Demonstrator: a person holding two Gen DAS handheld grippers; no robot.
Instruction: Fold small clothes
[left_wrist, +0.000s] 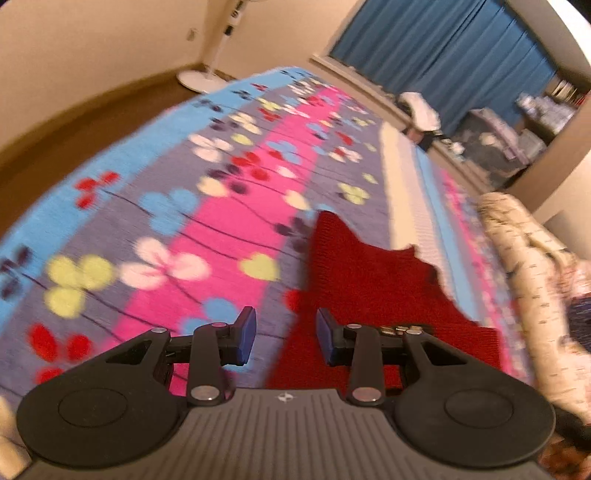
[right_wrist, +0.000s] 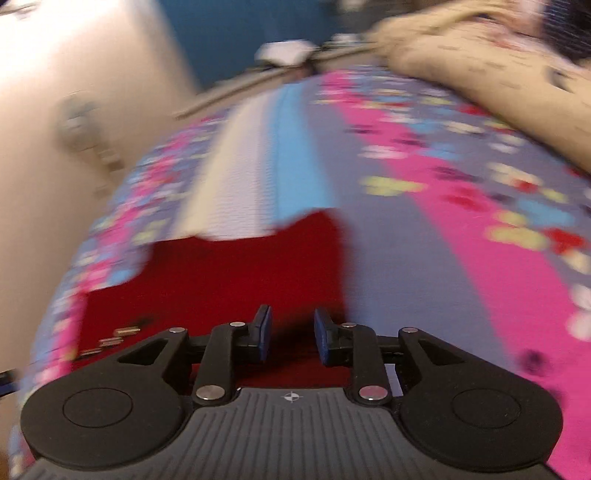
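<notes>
Both tongs tilt downward over a bed spread with a flowered blanket (left_wrist: 221, 229). The left gripper (left_wrist: 285, 336) hangs with its 2 blue pads apart and nothing between them; beneath its right pad lies the left edge of 1 red knitted garment (left_wrist: 369, 273), which spreads flat ahead and to the right of that tong. The right gripper (right_wrist: 291, 334) also has its 2 pads parted with nothing clamped, and sits above the near part of the same red garment (right_wrist: 240, 269), whose right edge runs just right of the tong. Open blanket stretches wide to the left of the left tong and to the right of the right tong. A cream bundle of bedding (left_wrist: 524, 251) lies along the far right. The right view is blurred.
</notes>
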